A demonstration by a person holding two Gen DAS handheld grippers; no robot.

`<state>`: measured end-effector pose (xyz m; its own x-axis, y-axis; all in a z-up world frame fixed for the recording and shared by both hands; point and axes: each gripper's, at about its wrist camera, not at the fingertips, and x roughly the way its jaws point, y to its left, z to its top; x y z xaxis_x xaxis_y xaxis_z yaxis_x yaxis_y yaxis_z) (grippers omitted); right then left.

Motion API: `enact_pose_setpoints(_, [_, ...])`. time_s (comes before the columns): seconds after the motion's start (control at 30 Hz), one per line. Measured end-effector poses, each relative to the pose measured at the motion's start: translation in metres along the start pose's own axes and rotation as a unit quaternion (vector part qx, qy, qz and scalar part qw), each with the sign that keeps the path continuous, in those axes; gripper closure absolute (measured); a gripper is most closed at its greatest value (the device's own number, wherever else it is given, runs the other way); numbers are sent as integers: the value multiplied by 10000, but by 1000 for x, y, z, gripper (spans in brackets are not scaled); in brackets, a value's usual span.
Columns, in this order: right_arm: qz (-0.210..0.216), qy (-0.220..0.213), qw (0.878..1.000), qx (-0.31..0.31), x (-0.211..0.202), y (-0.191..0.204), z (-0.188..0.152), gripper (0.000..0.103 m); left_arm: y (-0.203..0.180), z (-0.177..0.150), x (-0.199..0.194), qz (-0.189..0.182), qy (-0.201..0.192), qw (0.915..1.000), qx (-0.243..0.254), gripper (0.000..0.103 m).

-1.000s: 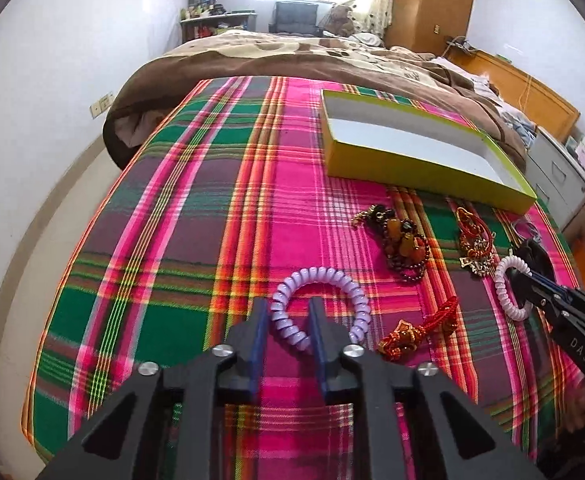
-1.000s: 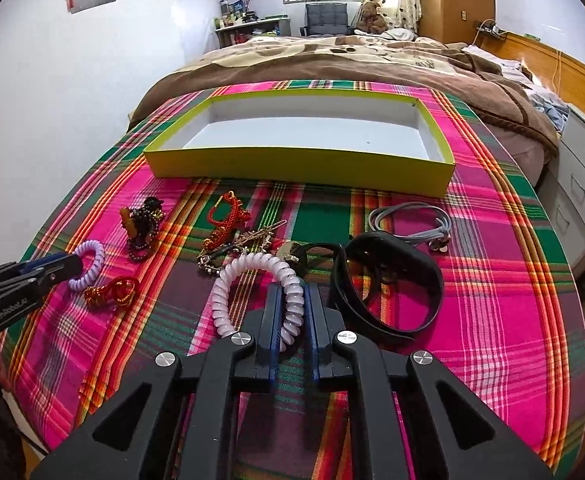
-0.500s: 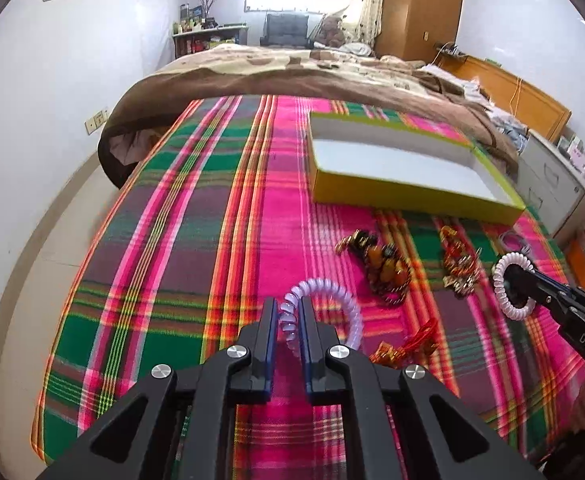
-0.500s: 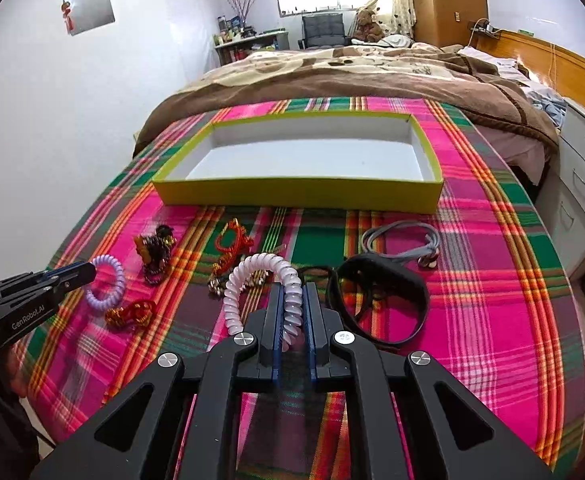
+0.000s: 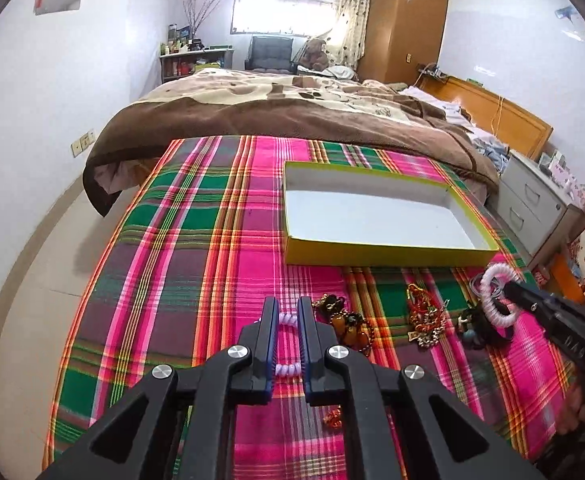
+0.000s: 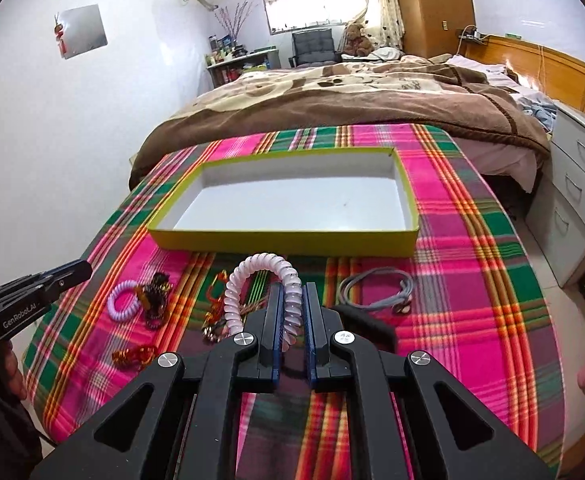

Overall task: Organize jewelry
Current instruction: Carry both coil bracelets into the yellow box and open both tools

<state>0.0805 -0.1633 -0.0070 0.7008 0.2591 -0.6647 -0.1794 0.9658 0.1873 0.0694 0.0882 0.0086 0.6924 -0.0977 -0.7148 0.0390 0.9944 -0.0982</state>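
Observation:
My left gripper [image 5: 287, 304] is shut on a purple coil hair tie [image 5: 288, 319]. The coil shows only in the gap between the fingers; the rest is hidden behind them. From the right wrist view the left gripper [image 6: 86, 267] hovers over the plaid cloth with the purple coil [image 6: 110, 303] just past its tip. My right gripper [image 6: 293, 290] is shut on a pale pink coil tie [image 6: 260, 268], which arches up ahead of the fingers. A shallow yellow-green box [image 6: 284, 242] with a white, bare inside lies beyond both. The right gripper [image 5: 510, 290] and its pink coil [image 5: 497, 269] appear at the right.
On the cloth lie an amber bead bracelet [image 5: 344, 324], a red-gold charm [image 5: 424, 316], a small red trinket [image 6: 134, 354], a black band [image 6: 366, 320] and a grey cord bracelet [image 6: 376, 292]. A bed with a brown blanket [image 5: 292, 120] lies beyond; grey drawers [image 6: 580, 184] stand right.
The left jaws, open around the purple coil a second ago, have closed on it. Both grippers have risen with their coils, and the jewelry on the cloth has slid lower in both views.

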Motion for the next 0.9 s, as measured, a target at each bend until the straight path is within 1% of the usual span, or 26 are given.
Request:
enact_pose_setpoints(0.1, [14,39,10000,-8,3,0,-1,94,7,-6,16,99,304,9995,-85,94])
enact_pose_setpoints(0.13, [19,52,10000,-10,4,0,-2,94,9,-8,22,169,419,9989,-93,93])
enact_pose_setpoints(0.2, [40,73,10000,1,5,0,-2,94,11,-13,29,401,525,9978,-24,89])
enact_pose_setpoints(0.23, [43,79,10000,4,5,0,-2,94,13,-15,33,439,598,9972,-50,80])
enact_pose_setpoints(0.27, [41,82,10000,-3,6,1,-2,94,14,-17,36,400,632,9972,-73,71])
enact_pose_setpoints(0.3, [43,84,10000,-8,6,1,-1,94,16,-18,38,378,667,9970,-89,68])
enact_pose_setpoints(0.4, [49,95,9999,-19,8,2,0,94,15,-20,48,485,771,9958,-6,67])
enact_pose_setpoints(0.47, [48,92,9999,-23,8,2,0,94,13,-20,51,557,767,9955,70,67])
enact_pose_setpoints(0.53, [44,100,9999,-24,8,2,0,94,12,-20,53,602,747,9953,120,68])
enact_pose_setpoints(0.57, [41,103,9999,-19,8,2,1,94,11,-20,53,610,746,9952,161,73])
enact_pose_setpoints(0.6, [44,107,9999,-16,8,2,1,94,10,-20,53,612,735,9952,196,80])
enact_pose_setpoints(0.63, [40,112,9999,-15,8,2,1,94,10,-19,53,628,735,9951,211,93])
enact_pose_setpoints(0.73, [33,119,9999,-6,9,1,3,94,9,-18,52,665,732,9948,249,93])
enact_pose_setpoints(0.9, [14,103,9999,18,10,-1,7,94,9,-10,44,521,602,9966,217,94])
